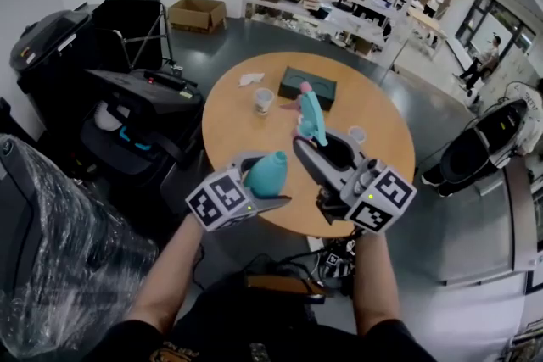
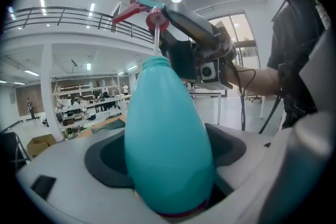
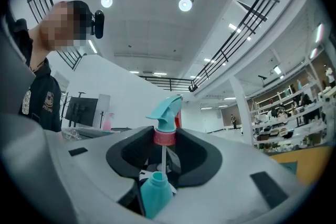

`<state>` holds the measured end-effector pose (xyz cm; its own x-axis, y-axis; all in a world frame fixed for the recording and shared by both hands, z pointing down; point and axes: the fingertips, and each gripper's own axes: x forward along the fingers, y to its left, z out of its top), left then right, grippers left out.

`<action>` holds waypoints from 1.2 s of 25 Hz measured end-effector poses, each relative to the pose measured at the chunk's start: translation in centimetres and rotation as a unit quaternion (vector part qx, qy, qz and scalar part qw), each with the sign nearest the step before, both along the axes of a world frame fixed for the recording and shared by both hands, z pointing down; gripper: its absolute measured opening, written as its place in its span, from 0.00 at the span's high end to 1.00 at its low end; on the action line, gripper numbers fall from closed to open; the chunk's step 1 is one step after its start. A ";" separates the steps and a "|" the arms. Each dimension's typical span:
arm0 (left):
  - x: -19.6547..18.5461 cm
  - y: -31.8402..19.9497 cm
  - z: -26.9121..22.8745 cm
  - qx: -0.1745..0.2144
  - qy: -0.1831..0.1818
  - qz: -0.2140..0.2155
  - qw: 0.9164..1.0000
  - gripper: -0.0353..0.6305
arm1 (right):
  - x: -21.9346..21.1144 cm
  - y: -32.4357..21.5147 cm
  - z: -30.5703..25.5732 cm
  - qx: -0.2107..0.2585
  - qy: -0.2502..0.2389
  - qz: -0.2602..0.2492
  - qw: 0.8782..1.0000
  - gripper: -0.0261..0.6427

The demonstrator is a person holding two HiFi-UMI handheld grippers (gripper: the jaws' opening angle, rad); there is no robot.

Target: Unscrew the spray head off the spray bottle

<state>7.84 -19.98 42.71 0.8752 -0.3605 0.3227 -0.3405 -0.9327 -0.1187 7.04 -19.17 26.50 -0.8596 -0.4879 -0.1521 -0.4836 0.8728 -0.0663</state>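
The left gripper [image 1: 261, 184] is clamped on the bottle [image 2: 168, 147], low on its wide body, with the jaws pressed against its flanks. The bottle hangs in the air above the near edge of the table [image 1: 233, 127], in front of the person. Its long axis runs along the jaws: base toward the left hand, open neck pointing up and away, toward the other tool.

Just past that neck, up and to the right in the head view, sits the spray head [image 1: 310, 116]. It is already clear of the threads, with a plain gap between the collar [image 3: 164, 136] and the bottle's mouth. Only the thin tube [image 3: 163, 157] bridges that gap, running straight down from the collar into the mouth, so head and bottle share nearly one axis.

The right gripper [image 1: 316, 150] pinches the head at the collar, jaws partly spread around it, and reaches in from the right. The head stands upright in those jaws, collar down toward the bottle. In the head view its red trigger shows on the left side.

As I judge it, the unscrewing is done. What remains turns on that shared line: the tube should come out only if the right gripper pulls along it, away from the neck. A sideways pull would likely bend the tube against the rim.
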 end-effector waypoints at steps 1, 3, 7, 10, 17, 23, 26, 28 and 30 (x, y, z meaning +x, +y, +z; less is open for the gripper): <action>0.0 0.0 0.1 0.000 -0.003 -0.002 1.000 0.32 | 0.2 0.0 -0.5 0.004 -0.005 0.006 1.000 0.76; -0.1 -0.2 0.3 0.001 -0.005 -0.006 1.000 0.32 | 0.7 0.0 -1.6 0.014 -0.015 0.017 1.000 0.76; -0.2 -1.0 0.2 0.003 -0.004 -0.016 1.000 0.32 | 1.5 -0.3 -3.4 0.030 -0.027 0.034 0.999 0.76; -0.6 -1.6 0.3 -0.002 -0.009 -0.031 0.999 0.32 | 2.4 -0.5 -4.5 0.039 -0.041 0.051 0.997 0.76; -1.8 -2.8 0.7 -0.010 -0.013 -0.064 0.998 0.32 | 4.1 -0.9 -5.9 0.058 -0.070 0.094 0.991 0.76; -2.4 -3.6 -1.0 0.007 0.010 -0.094 0.996 0.31 | 5.1 -1.5 -4.6 0.055 -0.056 0.131 0.988 0.76; -2.7 -4.0 -2.3 0.020 0.024 -0.104 0.994 0.32 | 5.6 -2.0 -3.2 0.052 -0.037 0.157 0.986 0.76; -2.8 -4.2 -3.0 0.028 0.031 -0.108 0.993 0.31 | 5.9 -2.5 -2.4 0.049 -0.026 0.174 0.983 0.76; -2.8 -4.2 -3.8 0.033 0.038 -0.111 0.993 0.31 | 6.2 -2.8 -1.5 0.045 -0.015 0.189 0.981 0.76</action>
